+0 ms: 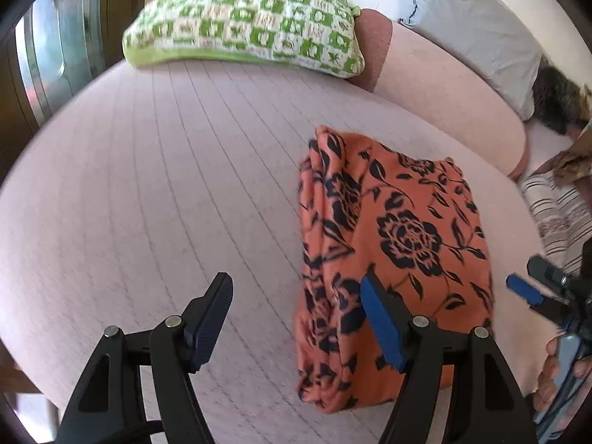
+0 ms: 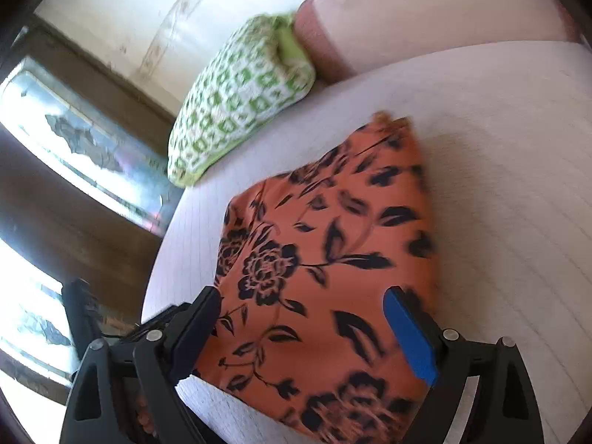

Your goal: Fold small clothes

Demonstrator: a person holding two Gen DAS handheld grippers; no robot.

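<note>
An orange garment with black flowers point(image 1: 399, 229) lies folded into a rough rectangle on the pale pink quilted bed surface point(image 1: 166, 192). My left gripper point(image 1: 296, 296) is open, above the bed just left of the garment's near edge, its right finger over the cloth. In the right wrist view the same garment point(image 2: 333, 244) fills the middle. My right gripper point(image 2: 303, 307) is open and hovers over the garment's near end, holding nothing. The right gripper also shows at the far right of the left wrist view point(image 1: 532, 292).
A green and white patterned pillow point(image 1: 251, 18) lies at the back of the bed, also in the right wrist view point(image 2: 240, 107). A pink bolster point(image 1: 444, 85), a grey pillow point(image 1: 481, 18), a dark furry thing point(image 1: 558, 100) and striped cloth point(image 1: 555, 214) lie at the right. The bed edge and window are at the left.
</note>
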